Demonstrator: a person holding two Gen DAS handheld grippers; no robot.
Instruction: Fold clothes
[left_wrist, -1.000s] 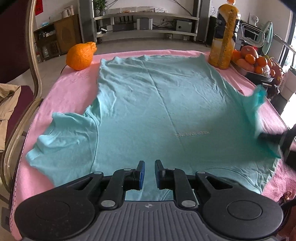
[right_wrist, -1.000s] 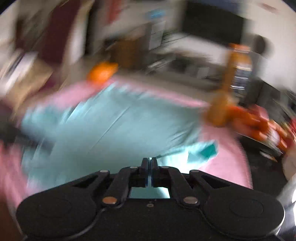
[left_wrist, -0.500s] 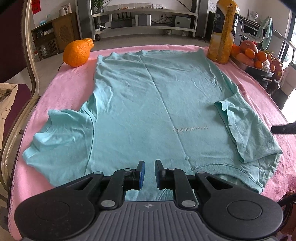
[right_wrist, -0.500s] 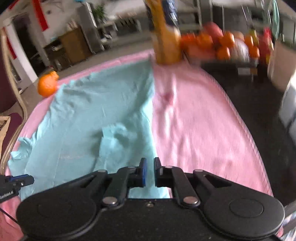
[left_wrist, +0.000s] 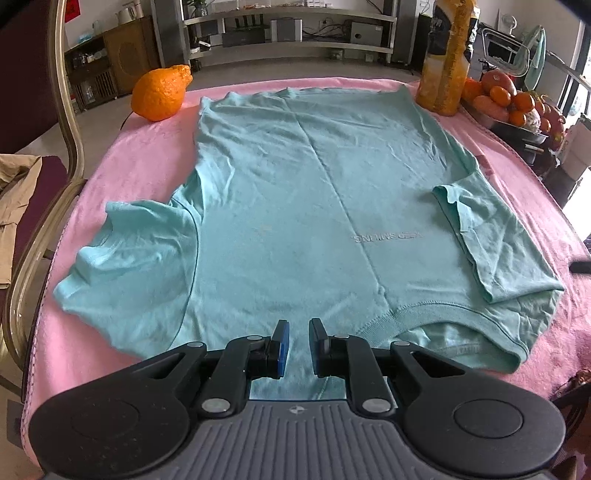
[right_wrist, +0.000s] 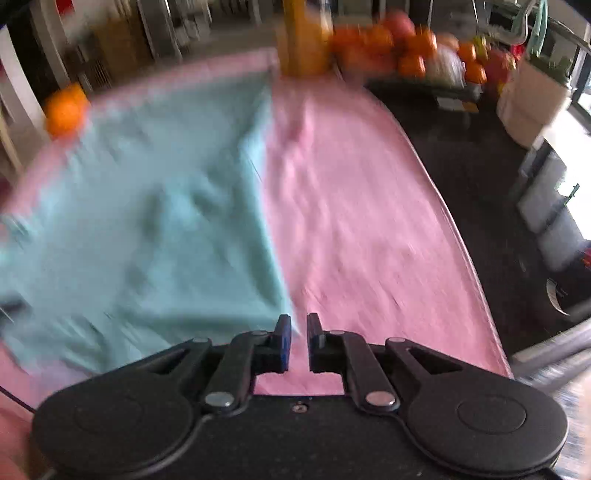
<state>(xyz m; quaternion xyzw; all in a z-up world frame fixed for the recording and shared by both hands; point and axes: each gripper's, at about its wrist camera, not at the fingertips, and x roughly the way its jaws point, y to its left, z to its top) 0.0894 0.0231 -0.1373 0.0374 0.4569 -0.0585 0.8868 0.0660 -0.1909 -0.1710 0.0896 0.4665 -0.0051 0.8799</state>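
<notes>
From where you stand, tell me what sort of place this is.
Probably a home living or dining room: a pink-clothed table bearing a teal T-shirt, a bowl of oranges and apples beside it, and a media shelf with electronics behind.

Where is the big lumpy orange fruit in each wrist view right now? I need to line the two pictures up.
Left wrist view: the lumpy orange fruit sits upper left, on the pink cloth beside the teal T-shirt's far left corner.
Right wrist view: the same fruit is a blurred orange blob at the far left edge, upper part.
Shared landmark: the tall orange drink bottle at the T-shirt's far right corner.
</notes>
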